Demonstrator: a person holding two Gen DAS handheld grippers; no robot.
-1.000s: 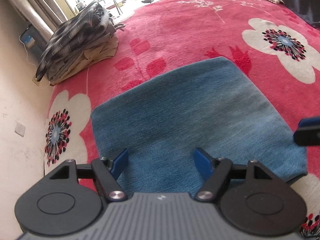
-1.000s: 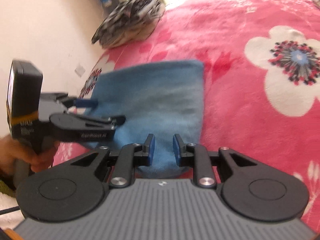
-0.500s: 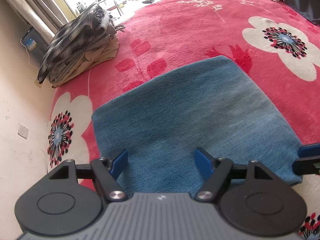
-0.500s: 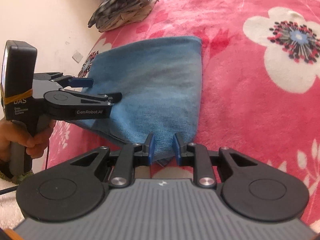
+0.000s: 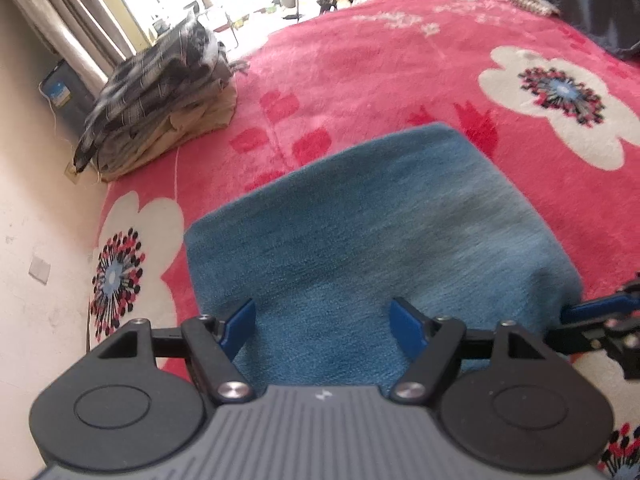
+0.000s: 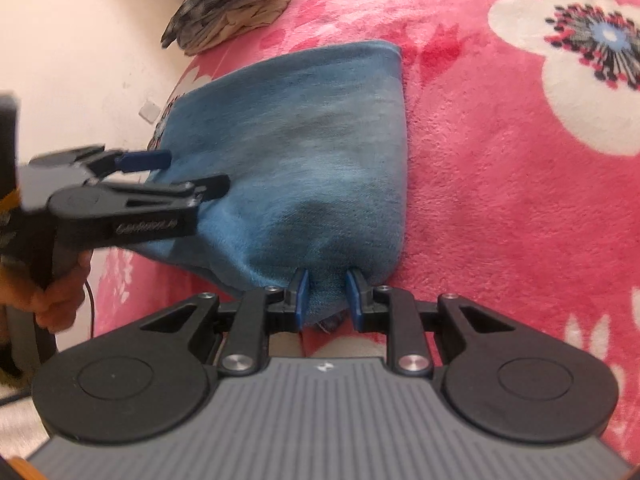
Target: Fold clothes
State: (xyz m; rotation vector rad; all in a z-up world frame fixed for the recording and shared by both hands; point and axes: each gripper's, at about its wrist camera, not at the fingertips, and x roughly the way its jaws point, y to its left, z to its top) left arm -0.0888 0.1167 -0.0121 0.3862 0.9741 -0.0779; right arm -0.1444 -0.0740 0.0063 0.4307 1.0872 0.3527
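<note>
A folded blue denim garment (image 5: 380,220) lies on the pink flowered blanket (image 5: 360,60). My left gripper (image 5: 324,320) is open wide above the garment's near edge, its blue pads well apart and nothing pinched between them. In the right wrist view the same garment (image 6: 300,152) runs down to my right gripper (image 6: 328,296), which is shut on its near right corner; the cloth bunches there and lifts off the blanket. The left gripper (image 6: 196,172) shows side-on at the garment's left edge, held by a hand (image 6: 60,296). The right gripper (image 5: 576,312) enters the left wrist view low on the right.
A stack of folded clothes (image 5: 160,96) with a plaid piece on top sits at the blanket's far left corner by the wall (image 5: 32,240); the same stack of folded clothes (image 6: 232,4) shows in the right wrist view. A dark garment (image 5: 592,4) lies at the far right.
The right gripper has drawn the garment's near right corner up and toward itself, so the cloth now bunches there. The left gripper stays open over the near edge.
</note>
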